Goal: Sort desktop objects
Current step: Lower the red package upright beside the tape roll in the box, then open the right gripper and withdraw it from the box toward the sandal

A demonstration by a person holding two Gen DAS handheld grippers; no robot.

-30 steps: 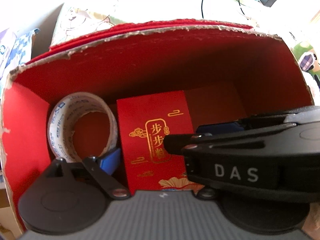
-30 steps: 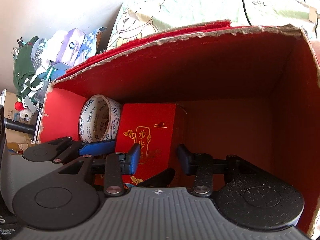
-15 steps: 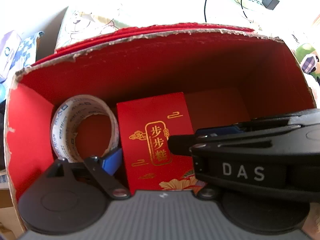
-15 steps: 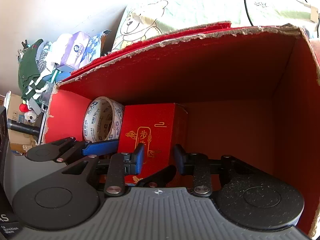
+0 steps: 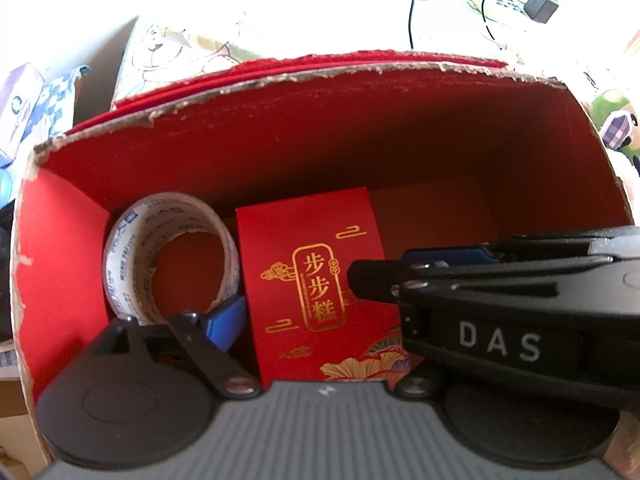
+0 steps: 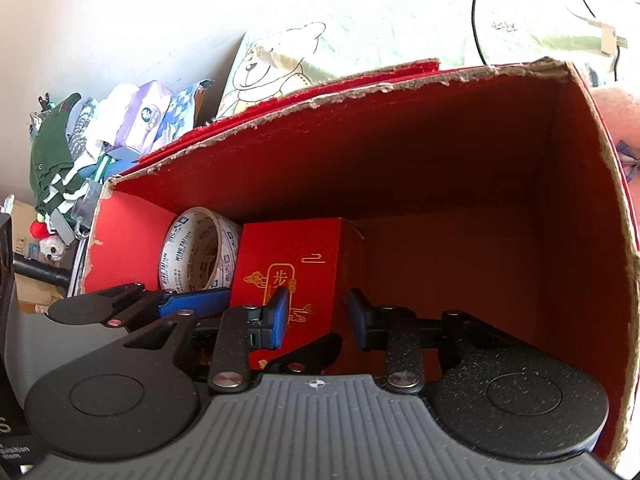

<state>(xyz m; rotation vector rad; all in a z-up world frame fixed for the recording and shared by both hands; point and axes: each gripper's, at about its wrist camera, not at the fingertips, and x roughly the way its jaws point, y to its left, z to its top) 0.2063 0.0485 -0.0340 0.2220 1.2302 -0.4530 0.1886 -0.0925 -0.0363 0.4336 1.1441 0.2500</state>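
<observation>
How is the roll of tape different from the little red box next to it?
The roll of tape is round with a hole through the middle; the little red box has flat sides and square corners. The tape is whitish with blue printing, while the box is red with gold characters and flowers. The tape stands on its edge; the box shows its printed face. Both sit side by side at the bottom of the big red carton.

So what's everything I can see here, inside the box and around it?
big box: one, red inside, torn rim, open.
tape roll: one, white with blue print, on edge, left in the box.
small box: one, red with gold print, beside the tape.
bear-print cloth: one, pale, behind the box.
charger: one, grey, far right.
packets: several, purple and blue, left pile.
left tool: black, blue pads, open.
right tool: same, open around the small box.
</observation>
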